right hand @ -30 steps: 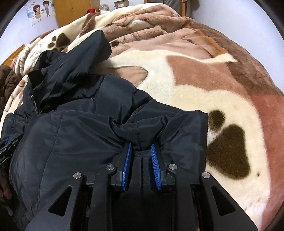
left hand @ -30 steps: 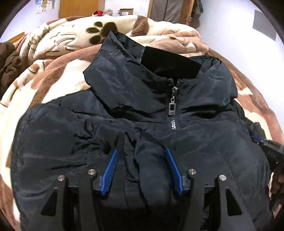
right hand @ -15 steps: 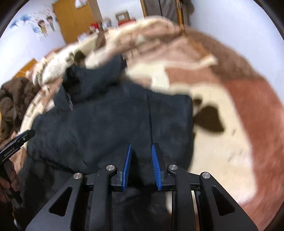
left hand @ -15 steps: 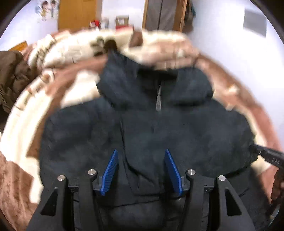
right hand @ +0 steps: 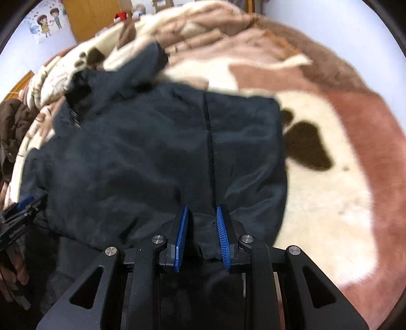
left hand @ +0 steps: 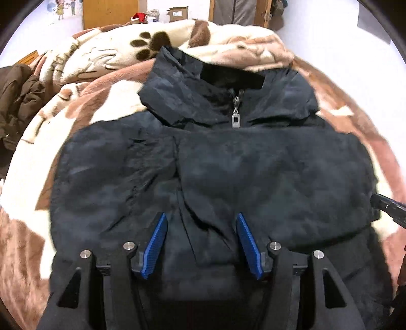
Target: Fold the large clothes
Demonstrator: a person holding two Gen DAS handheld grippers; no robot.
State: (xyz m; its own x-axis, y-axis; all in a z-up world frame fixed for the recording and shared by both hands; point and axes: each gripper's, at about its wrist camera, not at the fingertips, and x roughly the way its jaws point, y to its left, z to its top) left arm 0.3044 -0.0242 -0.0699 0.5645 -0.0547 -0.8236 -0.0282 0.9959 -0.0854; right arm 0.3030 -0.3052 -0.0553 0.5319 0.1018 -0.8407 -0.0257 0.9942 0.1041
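A dark navy padded jacket (left hand: pixel 253 165) lies front up on a bed, collar at the far end, zipper pull (left hand: pixel 236 119) at the neck. My left gripper (left hand: pixel 201 215) has a thick fold of the near hem between its blue pads; its jaws are opening slightly while the fabric still fills the gap. My right gripper (right hand: pixel 202 207) is shut narrowly on the hem of the same jacket (right hand: pixel 139 152), near its right edge beside a seam. Each gripper shows at the other view's edge: the right gripper (left hand: pixel 388 208) and the left gripper (right hand: pixel 17 215).
A plush cream and brown paw-print blanket (left hand: pixel 88 76) covers the bed and spreads wide to the right of the jacket (right hand: pixel 330 177). A brown coat (left hand: pixel 17 101) is heaped at the left. A wooden door (left hand: pixel 109 12) and boxes stand beyond the bed.
Both grippers have drawn back and risen with the hem in them. The jacket now looks farther away and lies stretched flatter, with fewer bunched folds by the pads.
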